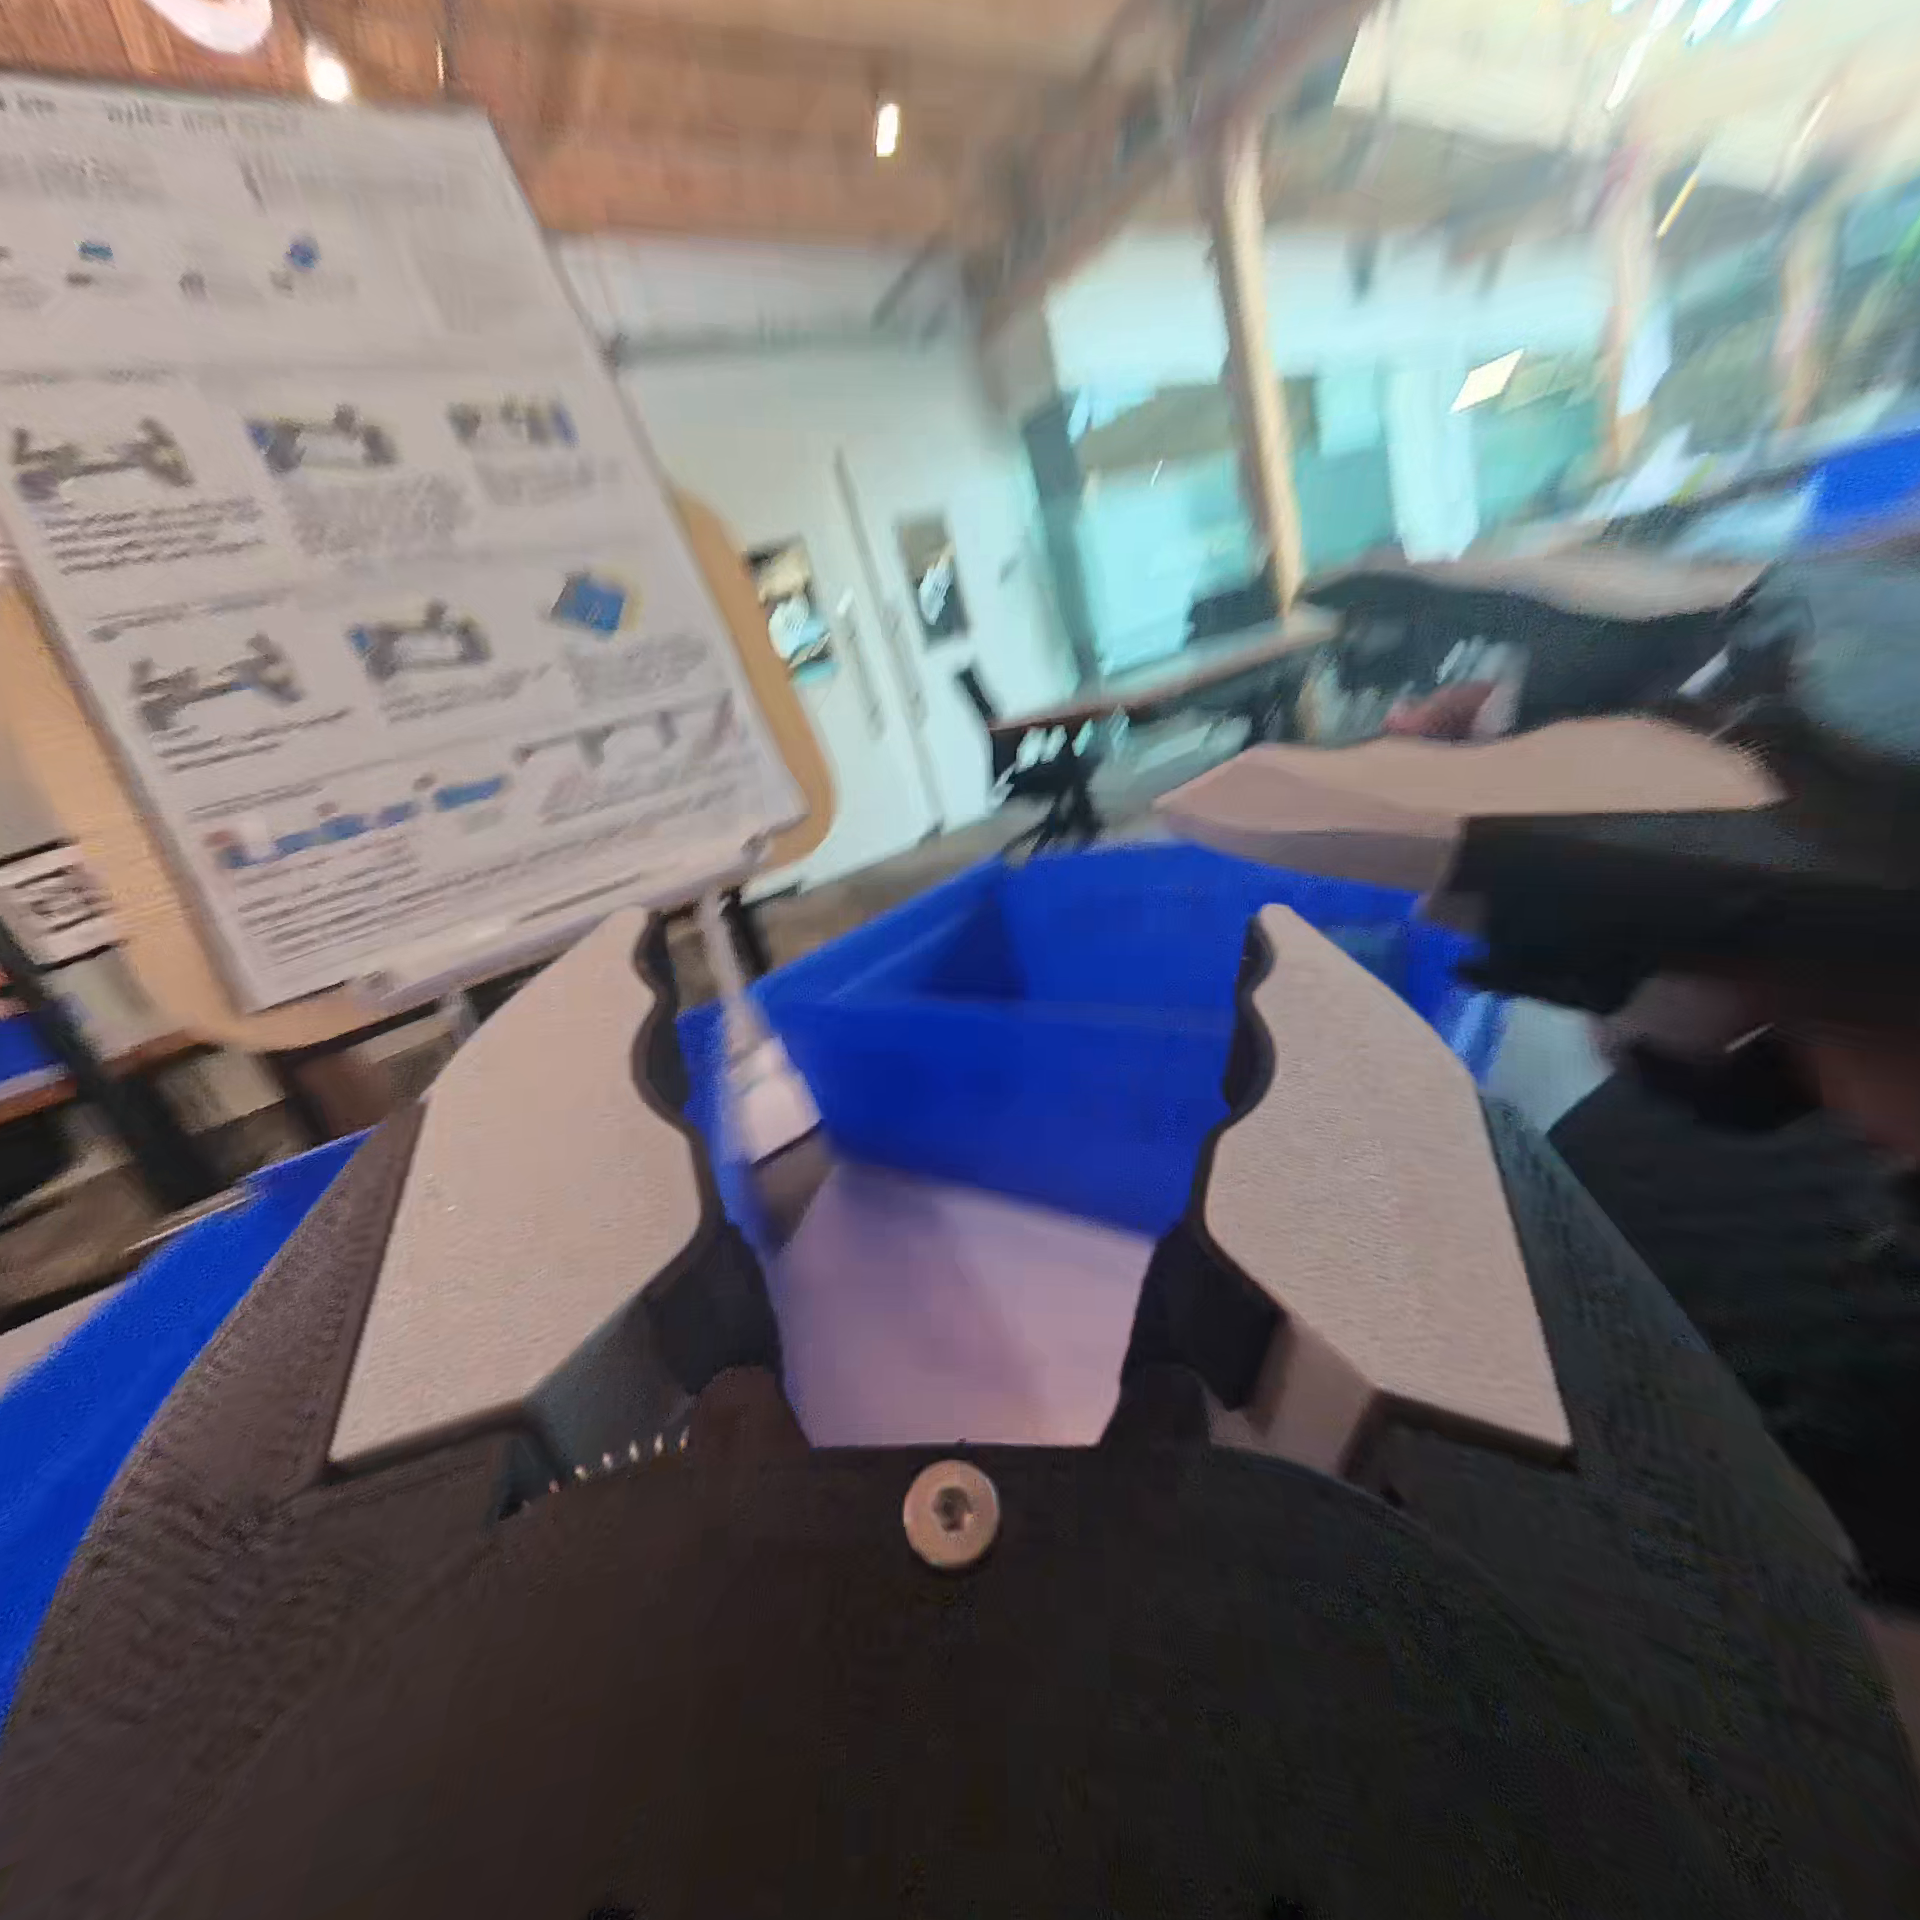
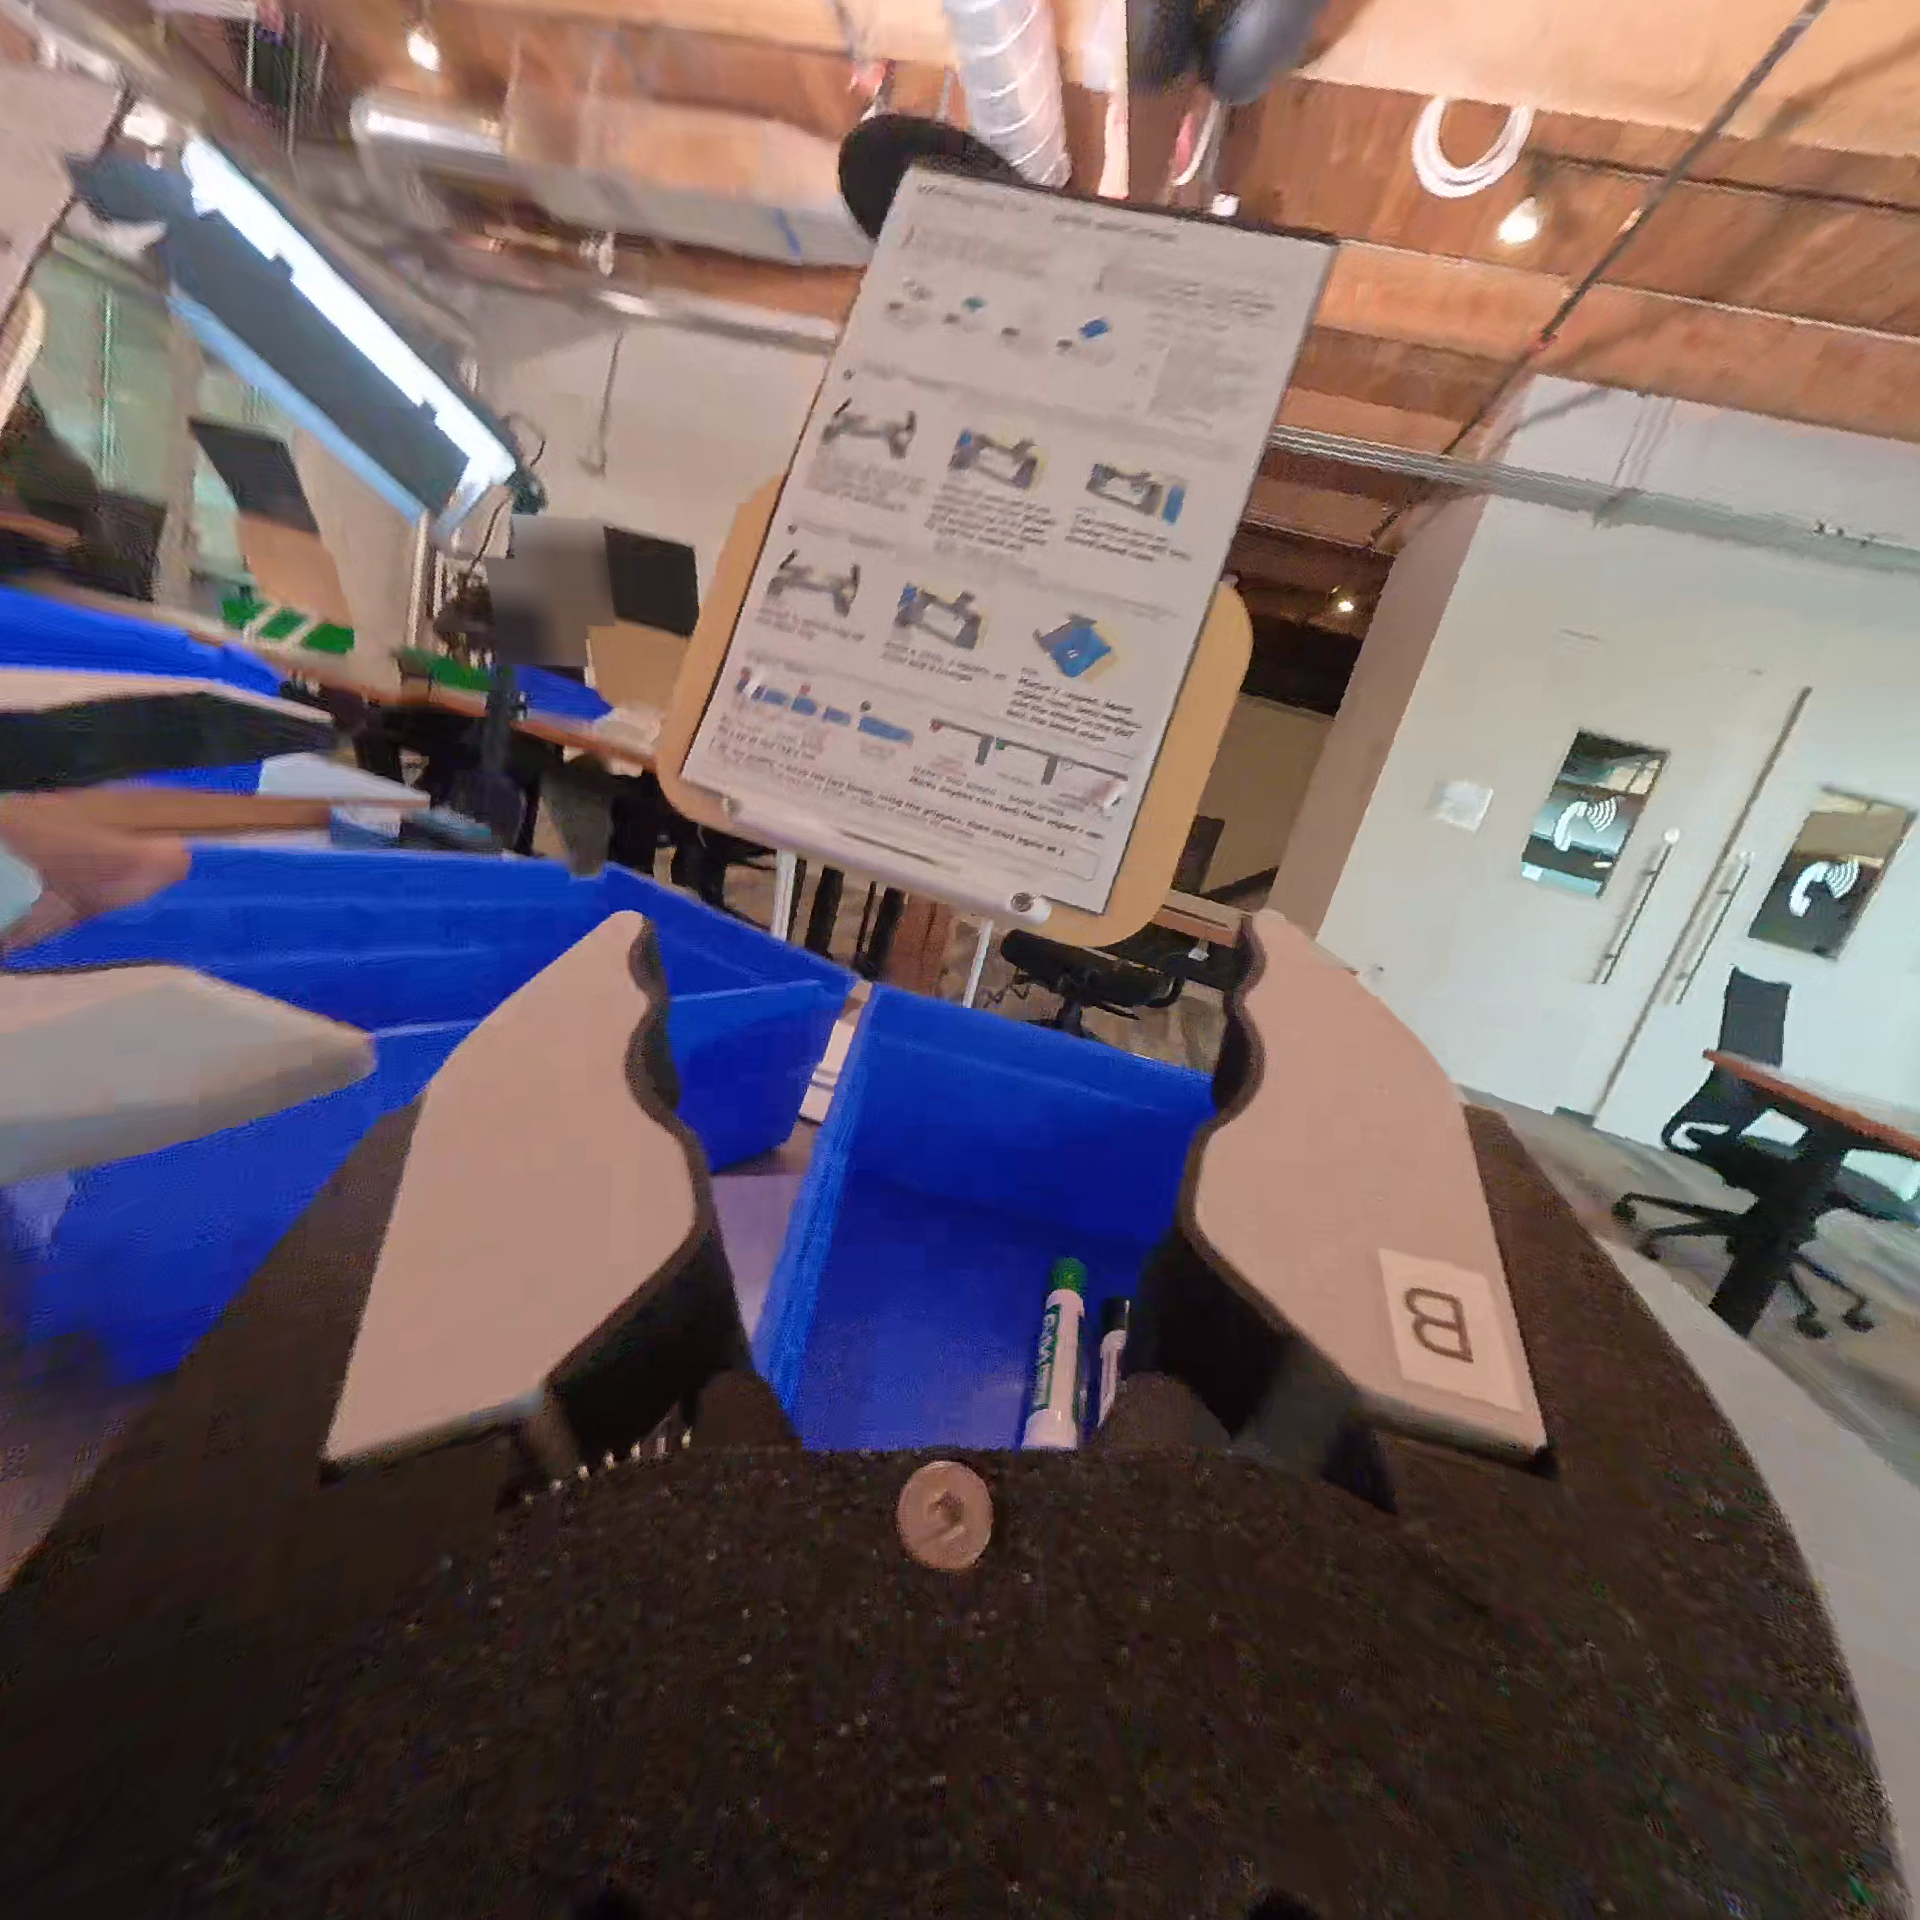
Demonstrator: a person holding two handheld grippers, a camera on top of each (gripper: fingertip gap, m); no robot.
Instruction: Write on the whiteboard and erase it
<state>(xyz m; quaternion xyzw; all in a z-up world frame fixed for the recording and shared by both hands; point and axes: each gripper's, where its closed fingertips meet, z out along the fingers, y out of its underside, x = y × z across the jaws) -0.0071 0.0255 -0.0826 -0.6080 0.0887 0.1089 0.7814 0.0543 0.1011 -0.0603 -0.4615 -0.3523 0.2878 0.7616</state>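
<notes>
My right gripper [image 2: 945, 925] is open and empty, just above a blue bin [image 2: 935, 1122]. In that bin lie a green-capped marker [image 2: 1055, 1351] and a black-capped marker [image 2: 1114, 1335], close below and between my jaws. My left gripper [image 1: 951, 925] is open and empty in front of a blue bin [image 1: 997, 1049]; this view is blurred by motion. The left gripper's fingers [image 2: 187, 1049] show at the left edge of the right wrist view. One of the right gripper's fingers [image 1: 1475, 790] shows at the right of the left wrist view.
A printed instruction sheet on a brown board [image 2: 1008, 561] stands on a stand behind the bins; it also shows in the left wrist view [image 1: 343, 582]. More blue bins [image 2: 416, 935] sit to the left. A desk and office chair [image 2: 1766, 1153] stand at the right.
</notes>
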